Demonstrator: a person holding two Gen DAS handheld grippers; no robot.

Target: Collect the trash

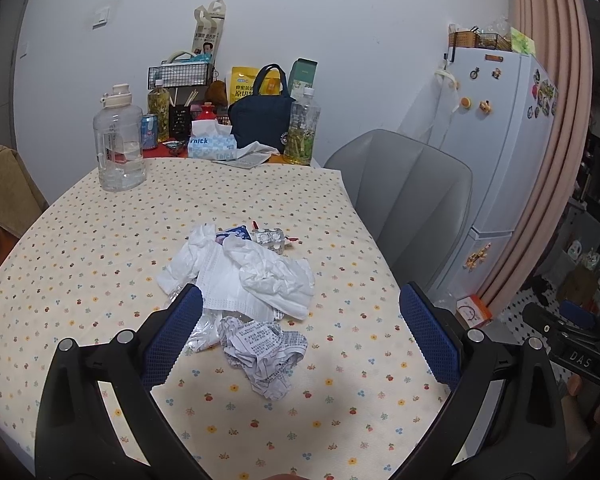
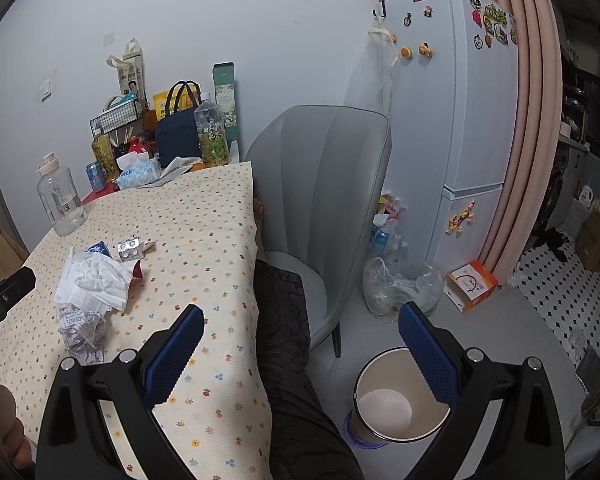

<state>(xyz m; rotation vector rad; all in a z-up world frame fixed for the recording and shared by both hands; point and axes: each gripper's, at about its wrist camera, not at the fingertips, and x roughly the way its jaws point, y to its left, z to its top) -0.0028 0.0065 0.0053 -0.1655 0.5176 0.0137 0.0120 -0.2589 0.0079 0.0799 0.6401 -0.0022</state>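
Observation:
A heap of trash lies mid-table on the flowered cloth: crumpled white tissue [image 1: 274,274], a flat face mask [image 1: 228,280], a crumpled printed paper [image 1: 262,354], clear plastic wrap [image 1: 202,330], a silver pill blister [image 1: 270,239] and a blue wrapper [image 1: 232,234]. My left gripper [image 1: 300,300] hangs open just above the near side of the heap, nothing between its fingers. My right gripper [image 2: 302,322] is open and empty past the table's right edge, above a white bin [image 2: 400,396] on the floor. The heap [image 2: 96,280] lies to its left.
At the table's far end stand a large clear jug [image 1: 118,144], a tissue box [image 1: 212,146], a navy bag [image 1: 260,118] and bottles. A grey chair [image 2: 324,184] sits at the table's right side, a fridge [image 2: 456,120] behind it. A clear plastic bag [image 2: 396,286] and orange box [image 2: 472,286] lie on the floor.

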